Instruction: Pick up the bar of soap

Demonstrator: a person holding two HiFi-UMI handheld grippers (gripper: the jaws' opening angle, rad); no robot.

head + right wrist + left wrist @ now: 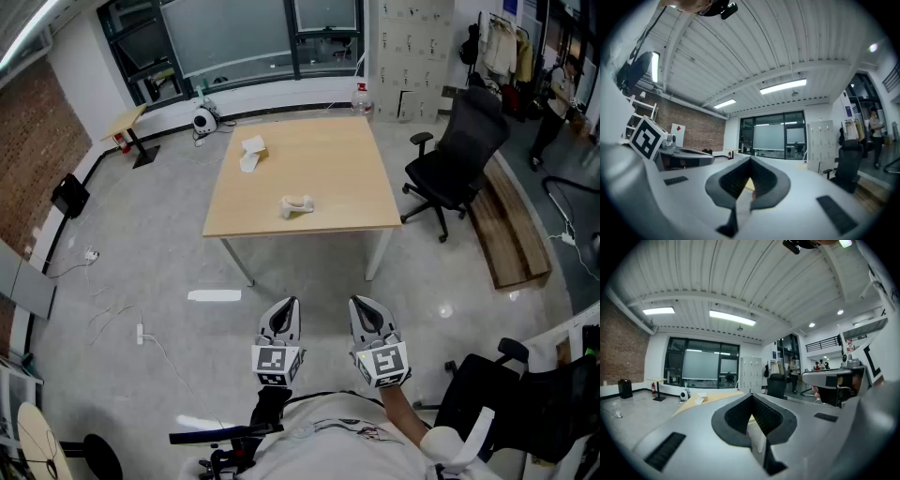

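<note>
Wooden table [323, 164] holds pale lump [296, 205] and crumpled paper [253, 153]; office chair [461, 159] beside it. Left gripper [287, 306], right gripper [362, 304]: closed, empty.

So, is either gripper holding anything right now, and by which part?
Nothing is held. The left gripper and right gripper both have their jaws shut and empty, short of the table.

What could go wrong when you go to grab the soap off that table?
1. The left gripper and right gripper have their fingers shut, far from the table. Unopened, they would only push what looks like the soap near its front edge.
2. A pale crumpled thing lies farther back and could get grabbed by mistake.
3. A white strip lies on the floor on the way, so someone might step on it.
</note>
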